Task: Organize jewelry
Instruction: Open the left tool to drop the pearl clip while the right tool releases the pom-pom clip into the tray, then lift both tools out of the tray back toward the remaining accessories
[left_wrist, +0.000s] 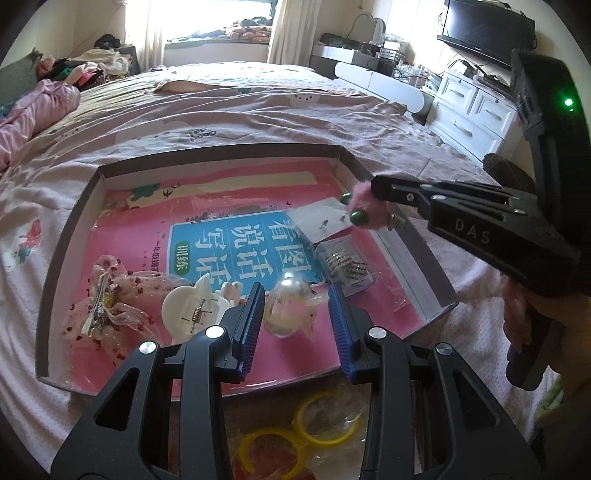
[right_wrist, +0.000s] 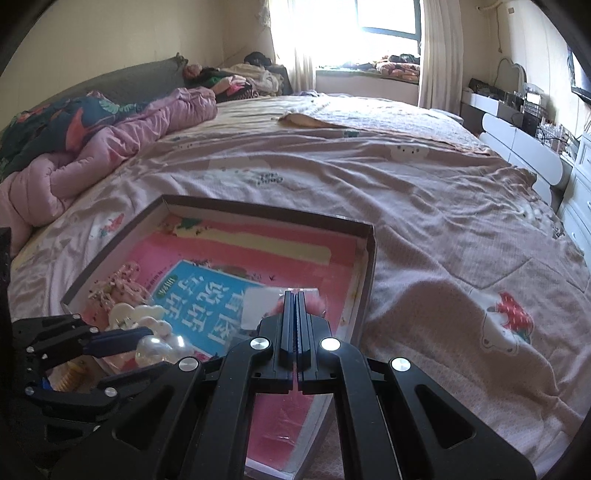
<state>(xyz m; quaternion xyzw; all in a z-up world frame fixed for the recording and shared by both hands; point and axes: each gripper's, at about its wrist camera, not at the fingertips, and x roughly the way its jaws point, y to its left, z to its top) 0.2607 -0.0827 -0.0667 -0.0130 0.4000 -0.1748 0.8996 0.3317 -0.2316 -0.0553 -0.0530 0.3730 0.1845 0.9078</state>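
A shallow box (left_wrist: 413, 258) is lying on the bed (left_wrist: 258, 110). The right gripper (left_wrist: 373, 186) is pinching a pink fluffy ornament (left_wrist: 364, 199) above its far corner. The left gripper (left_wrist: 295, 317), partly open, is straddling a pearly clip (left_wrist: 288, 299) without touching it.

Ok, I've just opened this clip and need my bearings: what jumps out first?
A shallow box lies on a pink-sheeted bed, lined with a bright pink and blue book cover. The right claw, shut on a fluffy pink hair tie with green beads, hangs over its right side. In front of the left claw sits a pearly hair clip, beside a white claw clip.
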